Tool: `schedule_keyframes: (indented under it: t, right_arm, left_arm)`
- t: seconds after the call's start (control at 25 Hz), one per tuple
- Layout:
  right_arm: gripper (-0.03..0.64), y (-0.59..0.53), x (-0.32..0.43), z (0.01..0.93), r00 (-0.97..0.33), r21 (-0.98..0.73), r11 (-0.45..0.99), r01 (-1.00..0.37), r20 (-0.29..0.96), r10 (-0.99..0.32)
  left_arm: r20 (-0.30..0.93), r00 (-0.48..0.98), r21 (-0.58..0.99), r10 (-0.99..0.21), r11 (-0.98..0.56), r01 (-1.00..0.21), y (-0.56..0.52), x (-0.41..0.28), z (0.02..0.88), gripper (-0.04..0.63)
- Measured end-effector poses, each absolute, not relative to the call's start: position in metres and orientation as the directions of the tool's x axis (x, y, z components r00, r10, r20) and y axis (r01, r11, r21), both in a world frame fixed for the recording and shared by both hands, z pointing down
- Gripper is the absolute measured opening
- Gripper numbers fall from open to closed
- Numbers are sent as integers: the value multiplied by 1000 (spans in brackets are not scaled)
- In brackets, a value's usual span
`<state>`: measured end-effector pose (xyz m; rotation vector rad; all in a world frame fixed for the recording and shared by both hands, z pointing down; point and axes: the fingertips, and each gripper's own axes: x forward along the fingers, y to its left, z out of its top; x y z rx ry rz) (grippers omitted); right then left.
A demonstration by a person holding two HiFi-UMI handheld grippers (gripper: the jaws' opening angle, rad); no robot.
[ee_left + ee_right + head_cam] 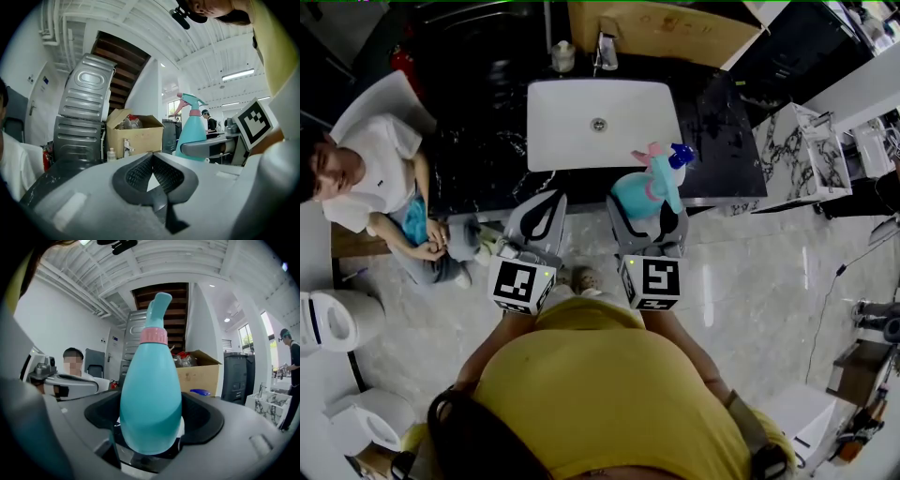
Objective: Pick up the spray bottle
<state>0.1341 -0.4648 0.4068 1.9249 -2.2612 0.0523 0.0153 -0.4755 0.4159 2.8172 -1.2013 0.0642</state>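
The right claw [649,208] is clamped on the body of the teal spray bottle [151,399], which stands upright between its jaws at the front edge of the dark counter [727,141], just before the white sink [572,117]. The left claw [152,169] hangs beside it with its jaws pressed together on nothing.

White sink [572,131] in black marble counter [478,159], pale floor [750,281].
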Motion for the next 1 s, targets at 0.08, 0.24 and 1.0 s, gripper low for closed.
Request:
schedule_keyframes:
  t: [0.08, 0.24, 1.0]
  right_arm:
    - [382, -463, 137, 407, -142, 84, 155, -984, 145, -979]
    - [382, -464, 135, 412, -153, 74, 166, -983, 154, -976]
    - [382, -467, 123, 416, -189, 70, 202, -977, 159, -969]
  left_arm:
    - [68, 688, 48, -722, -686, -726, -474, 15, 415, 5]
    - [68, 684, 43, -727, -682, -730, -471, 13, 414, 5]
    - [52, 698, 42, -714, -697, -716, -470, 14, 410, 5]
